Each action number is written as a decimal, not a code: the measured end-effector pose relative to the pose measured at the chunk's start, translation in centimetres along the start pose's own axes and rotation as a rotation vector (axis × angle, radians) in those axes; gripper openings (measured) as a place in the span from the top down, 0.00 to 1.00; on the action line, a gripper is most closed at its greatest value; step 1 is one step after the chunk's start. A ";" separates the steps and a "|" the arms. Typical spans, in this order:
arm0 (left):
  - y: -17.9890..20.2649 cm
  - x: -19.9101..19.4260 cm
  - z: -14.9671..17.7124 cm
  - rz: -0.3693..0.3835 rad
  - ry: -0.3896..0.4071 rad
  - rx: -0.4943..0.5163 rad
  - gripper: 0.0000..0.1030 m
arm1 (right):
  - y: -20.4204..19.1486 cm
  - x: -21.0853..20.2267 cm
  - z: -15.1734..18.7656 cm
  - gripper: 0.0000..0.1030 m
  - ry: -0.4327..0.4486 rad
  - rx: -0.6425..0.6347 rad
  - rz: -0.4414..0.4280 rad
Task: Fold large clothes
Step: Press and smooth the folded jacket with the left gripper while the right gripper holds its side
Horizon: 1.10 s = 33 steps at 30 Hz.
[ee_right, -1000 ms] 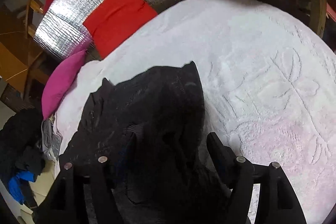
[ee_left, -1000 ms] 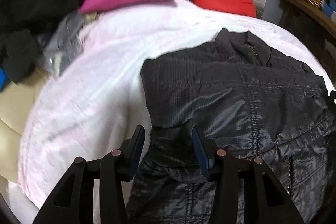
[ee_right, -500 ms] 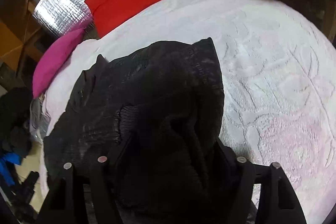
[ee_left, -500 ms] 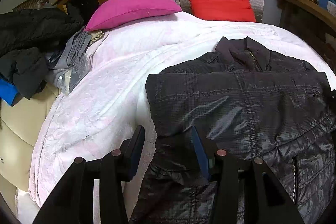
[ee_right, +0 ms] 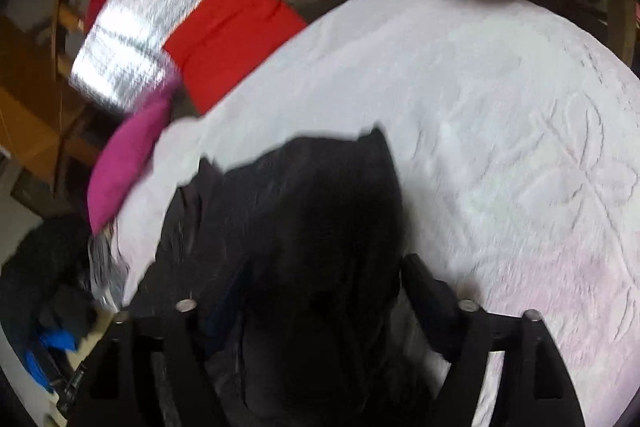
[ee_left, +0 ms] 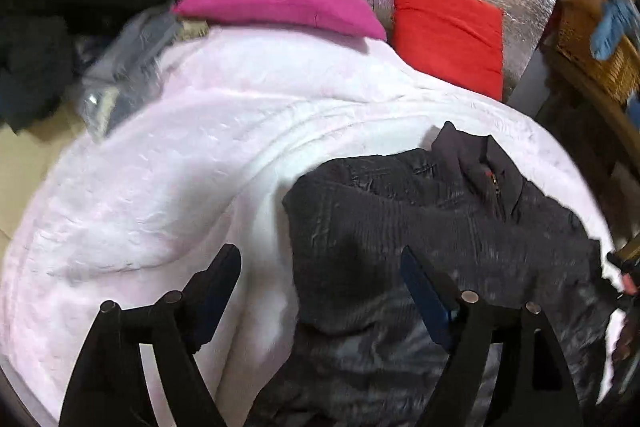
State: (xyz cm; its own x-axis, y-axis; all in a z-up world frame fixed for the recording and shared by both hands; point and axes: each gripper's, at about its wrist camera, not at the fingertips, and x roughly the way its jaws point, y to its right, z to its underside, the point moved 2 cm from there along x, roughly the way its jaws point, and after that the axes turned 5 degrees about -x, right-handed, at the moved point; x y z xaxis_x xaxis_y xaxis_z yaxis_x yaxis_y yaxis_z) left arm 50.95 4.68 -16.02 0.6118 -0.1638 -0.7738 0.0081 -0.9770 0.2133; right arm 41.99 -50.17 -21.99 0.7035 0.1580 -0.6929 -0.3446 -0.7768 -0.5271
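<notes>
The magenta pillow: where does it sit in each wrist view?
Left wrist: magenta pillow top centre, at the bed's far end, left of the red cushion.
Right wrist: magenta pillow at left edge, mid-height, tilted.
Shared landmark: the red cushion against the silver foil panel.

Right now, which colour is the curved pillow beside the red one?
Magenta pink pillow; the left wrist view shows it best.

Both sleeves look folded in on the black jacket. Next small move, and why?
Probably bring both open grippers to the hem nearest the cameras and take hold for the fold toward the collar. The left gripper has just been opening, nothing pinched; the right gripper too, with jacket fabric between its fingers but apparently not pressed. The jacket lies narrowed on the white blanket.
</notes>
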 end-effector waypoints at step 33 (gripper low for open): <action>-1.3 2.2 0.9 0.086 -0.151 -0.124 0.29 | -1.3 1.3 0.3 0.21 -0.070 -0.123 0.025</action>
State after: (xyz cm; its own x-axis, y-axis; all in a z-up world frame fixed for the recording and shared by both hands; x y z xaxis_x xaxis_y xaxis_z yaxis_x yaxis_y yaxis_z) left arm 51.59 5.48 -18.53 0.4891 -0.2732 -0.8283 0.0638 -0.9359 0.3464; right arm 43.17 -48.79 -22.31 0.6488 0.1767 -0.7402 -0.2797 -0.8492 -0.4479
